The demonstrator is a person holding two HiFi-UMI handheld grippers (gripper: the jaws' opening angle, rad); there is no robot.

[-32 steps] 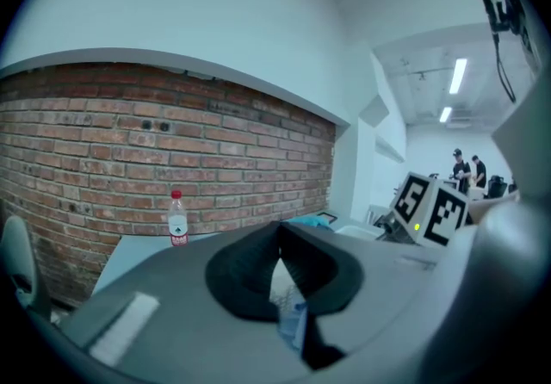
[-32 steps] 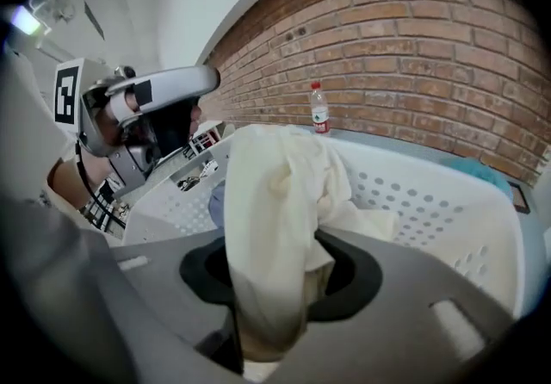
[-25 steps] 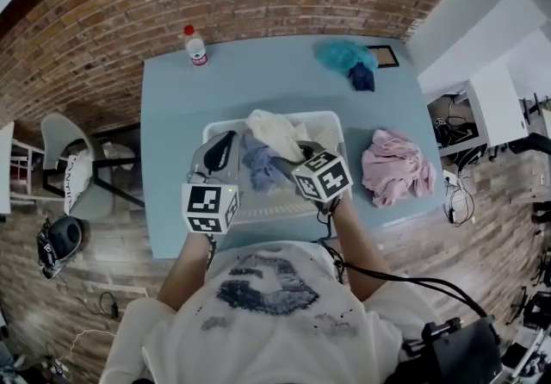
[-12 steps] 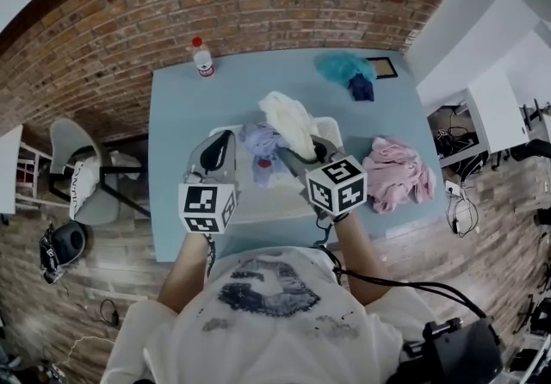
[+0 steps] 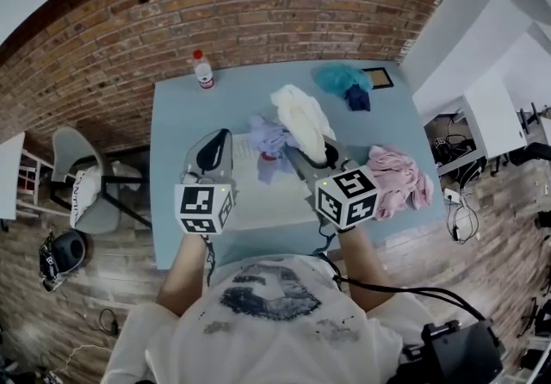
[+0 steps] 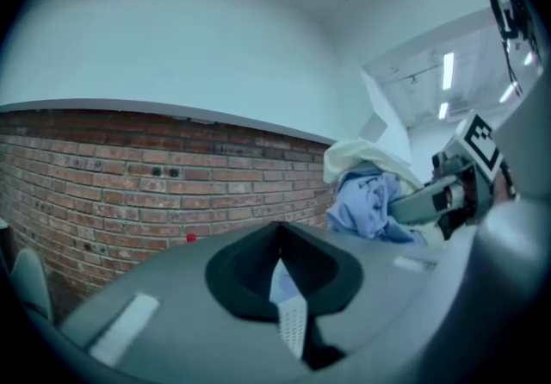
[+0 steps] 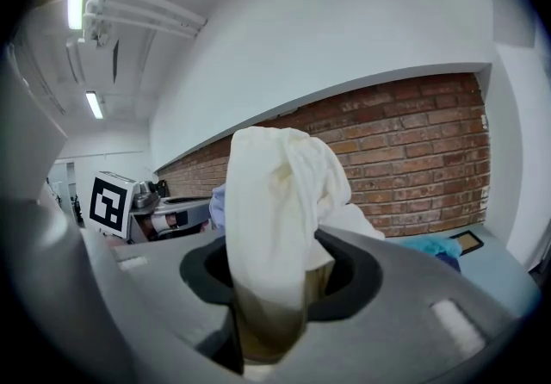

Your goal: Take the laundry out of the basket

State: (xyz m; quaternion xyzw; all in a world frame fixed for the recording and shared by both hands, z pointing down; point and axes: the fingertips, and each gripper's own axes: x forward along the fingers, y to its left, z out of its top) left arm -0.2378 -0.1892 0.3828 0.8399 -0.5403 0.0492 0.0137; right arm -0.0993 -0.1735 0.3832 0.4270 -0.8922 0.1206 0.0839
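Covering most of the basket [image 5: 258, 203] in the head view, the grippers and laundry leave only a pale patch showing, and the thin white perforated strip pinched in the near-shut left gripper [image 6: 280, 263] is probably its rim. The right gripper [image 7: 274, 283] is clamped on the cream cloth [image 5: 301, 120], whose lower end vanishes between the jaws. Held above the basket, it runs lengthwise from the jaws away from the person, with a pale blue cloth [image 5: 269, 143] bunched against it.

Left claw [image 5: 219, 139] pinches the basket [image 5: 258, 206] rim; right claw [image 5: 306, 154] clamps the cream cloth [image 5: 301, 115].
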